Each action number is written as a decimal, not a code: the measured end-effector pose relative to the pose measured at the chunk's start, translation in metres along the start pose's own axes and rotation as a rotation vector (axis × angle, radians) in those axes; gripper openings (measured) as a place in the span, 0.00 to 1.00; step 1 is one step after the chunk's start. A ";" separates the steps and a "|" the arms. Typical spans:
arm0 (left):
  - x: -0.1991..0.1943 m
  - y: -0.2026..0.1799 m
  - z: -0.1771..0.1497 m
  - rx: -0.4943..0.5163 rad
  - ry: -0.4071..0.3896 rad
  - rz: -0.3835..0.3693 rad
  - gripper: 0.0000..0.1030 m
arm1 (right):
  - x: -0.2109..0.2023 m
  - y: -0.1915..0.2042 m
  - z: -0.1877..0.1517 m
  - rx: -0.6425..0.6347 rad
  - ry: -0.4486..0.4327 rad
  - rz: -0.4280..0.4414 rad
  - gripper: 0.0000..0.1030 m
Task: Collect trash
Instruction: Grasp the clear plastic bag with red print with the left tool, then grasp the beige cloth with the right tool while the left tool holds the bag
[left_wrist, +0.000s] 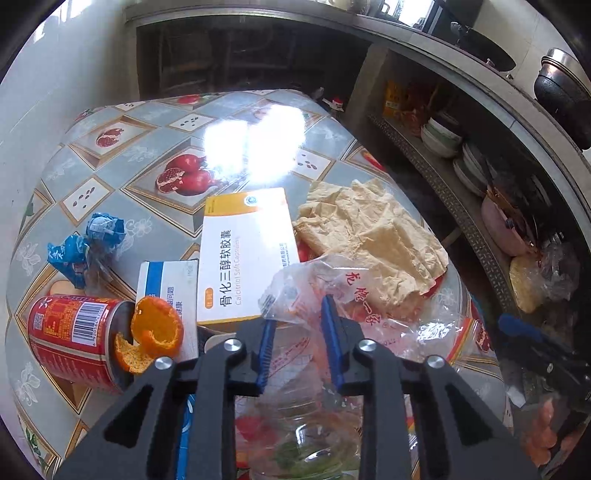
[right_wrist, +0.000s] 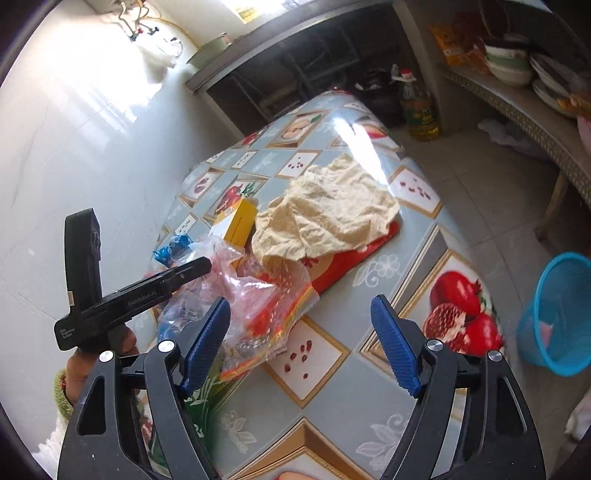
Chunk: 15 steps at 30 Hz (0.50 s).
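Note:
Trash lies on a table with a pomegranate-patterned cover (left_wrist: 122, 177). My left gripper (left_wrist: 299, 310) is shut on the bunched top of a clear plastic bag (left_wrist: 354, 295) with red print. In the right wrist view the left gripper's black body (right_wrist: 147, 291) reaches into that bag (right_wrist: 258, 295). Crumpled beige paper (left_wrist: 369, 236) lies just beyond. To the left are a yellow-and-white medicine box (left_wrist: 247, 254), a smaller blue-and-white box (left_wrist: 166, 284), orange peel (left_wrist: 155, 332), a red can (left_wrist: 74, 332) on its side and blue wrappers (left_wrist: 88, 243). My right gripper (right_wrist: 300, 301) hangs open over the table, holding nothing.
A blue mesh basket (right_wrist: 561, 314) stands on the floor right of the table. A shelf with stacked bowls (left_wrist: 443, 136) runs along the right side. An oil bottle (right_wrist: 419, 110) stands on the floor past the table's far end. A white wall is on the left.

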<state>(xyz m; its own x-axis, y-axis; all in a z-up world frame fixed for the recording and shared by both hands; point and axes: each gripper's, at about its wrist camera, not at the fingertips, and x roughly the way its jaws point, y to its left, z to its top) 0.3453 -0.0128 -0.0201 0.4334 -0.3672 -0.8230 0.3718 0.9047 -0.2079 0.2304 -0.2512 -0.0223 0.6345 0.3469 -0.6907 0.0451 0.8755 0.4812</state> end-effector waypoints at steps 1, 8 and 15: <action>-0.001 -0.001 0.000 0.004 0.000 -0.003 0.14 | 0.002 0.001 0.007 -0.038 0.000 -0.012 0.74; -0.010 0.001 -0.004 -0.027 -0.035 -0.038 0.06 | 0.045 0.005 0.067 -0.200 0.068 -0.028 0.90; -0.027 0.004 -0.009 -0.063 -0.084 -0.083 0.04 | 0.129 0.005 0.089 -0.286 0.208 -0.138 0.91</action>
<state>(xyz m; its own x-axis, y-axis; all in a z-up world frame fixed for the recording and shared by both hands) 0.3279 0.0022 -0.0037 0.4719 -0.4555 -0.7549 0.3581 0.8814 -0.3080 0.3813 -0.2320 -0.0608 0.4658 0.2545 -0.8475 -0.1164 0.9670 0.2265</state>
